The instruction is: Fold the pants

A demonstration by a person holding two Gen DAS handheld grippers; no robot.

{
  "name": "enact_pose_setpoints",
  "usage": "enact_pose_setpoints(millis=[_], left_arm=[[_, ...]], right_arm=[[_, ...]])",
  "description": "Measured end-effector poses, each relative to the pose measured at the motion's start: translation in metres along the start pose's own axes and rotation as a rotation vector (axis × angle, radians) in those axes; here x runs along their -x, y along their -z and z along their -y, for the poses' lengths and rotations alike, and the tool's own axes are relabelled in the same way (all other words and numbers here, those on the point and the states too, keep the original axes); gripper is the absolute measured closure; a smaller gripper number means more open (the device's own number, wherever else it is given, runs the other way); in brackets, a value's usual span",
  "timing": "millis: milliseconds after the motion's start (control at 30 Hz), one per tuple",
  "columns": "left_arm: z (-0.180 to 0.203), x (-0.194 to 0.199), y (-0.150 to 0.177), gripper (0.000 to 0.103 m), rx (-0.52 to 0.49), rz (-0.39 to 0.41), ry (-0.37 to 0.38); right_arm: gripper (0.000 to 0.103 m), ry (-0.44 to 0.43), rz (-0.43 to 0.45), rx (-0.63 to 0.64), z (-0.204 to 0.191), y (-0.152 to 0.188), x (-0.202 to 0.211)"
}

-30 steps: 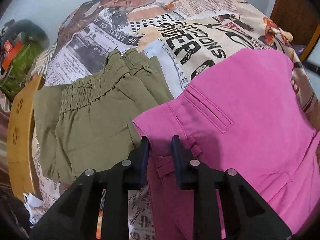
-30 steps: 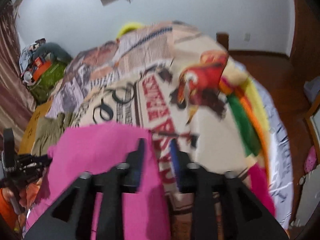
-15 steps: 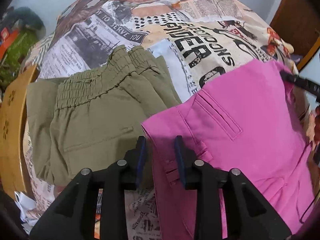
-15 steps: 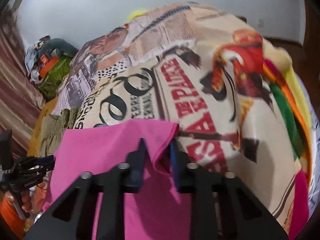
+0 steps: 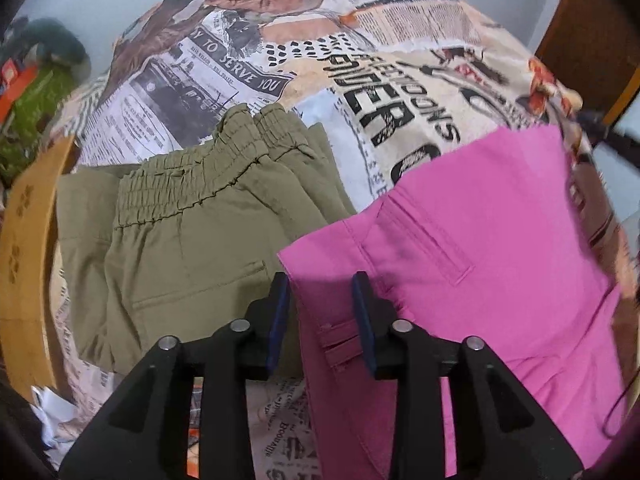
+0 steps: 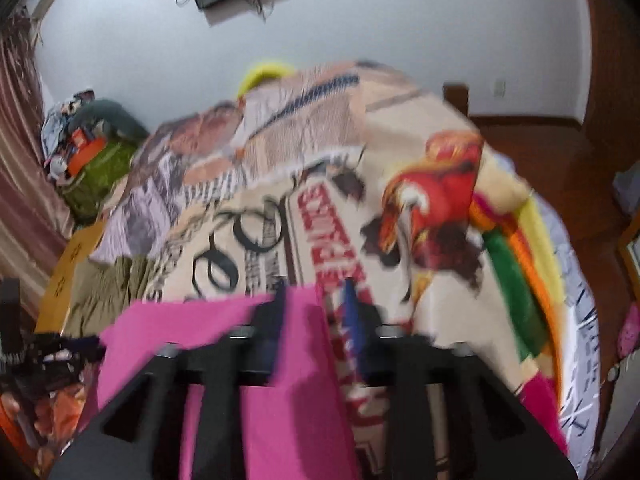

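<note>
Left gripper jaws opening, pink pants waistband corner between them, pads clear of cloth. Right gripper jaws opening too, pink pants edge in the gap, blurred, contact unclear. Pants flat on printed bedspread. Folded olive pants just beside, left.

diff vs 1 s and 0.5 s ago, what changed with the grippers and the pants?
Both grippers are letting go. The left gripper has its jaws opening over the waistband corner of the pink pants. The right gripper, pinched on the pink edge half a second ago, is opening, with the cloth lying flat between its fingers. The olive pants and the printed bedspread are unchanged.
</note>
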State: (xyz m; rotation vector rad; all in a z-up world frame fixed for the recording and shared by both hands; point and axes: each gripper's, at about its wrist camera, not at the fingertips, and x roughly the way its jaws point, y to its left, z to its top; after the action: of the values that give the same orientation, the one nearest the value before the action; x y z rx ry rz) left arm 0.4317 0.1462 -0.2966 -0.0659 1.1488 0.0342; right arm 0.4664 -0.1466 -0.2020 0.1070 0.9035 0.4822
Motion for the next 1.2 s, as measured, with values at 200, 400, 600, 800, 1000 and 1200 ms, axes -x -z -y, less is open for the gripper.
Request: enact_pose_setpoints(millis=[200, 400, 600, 800, 1000, 1200], left_arm=[[-0.004, -0.009, -0.007, 0.066, 0.037, -0.017, 0.023], [-0.009, -0.016, -0.014, 0.066, 0.074, -0.026, 0.046], [-0.010, -0.014, -0.012, 0.083, 0.087, 0.004, -0.016], [-0.011, 0.001, -0.007, 0.097, 0.096, 0.042, -0.047], [-0.008, 0.039, -0.007, 0.099, 0.089, 0.111, -0.049], [0.008, 0.087, 0.010, 0.099, 0.050, 0.179, -0.049]], right_arm=[[0.054, -0.016, -0.063, -0.046, 0.000, 0.012, -0.026], [0.062, -0.027, -0.051, -0.080, -0.002, 0.008, -0.041], [0.097, -0.007, -0.048, 0.024, -0.016, 0.010, -0.039], [0.099, 0.000, 0.019, 0.025, -0.018, 0.008, -0.016], [0.099, -0.016, 0.100, 0.044, -0.028, 0.003, 0.028], [0.099, -0.033, 0.169, 0.097, -0.050, 0.009, 0.082]])
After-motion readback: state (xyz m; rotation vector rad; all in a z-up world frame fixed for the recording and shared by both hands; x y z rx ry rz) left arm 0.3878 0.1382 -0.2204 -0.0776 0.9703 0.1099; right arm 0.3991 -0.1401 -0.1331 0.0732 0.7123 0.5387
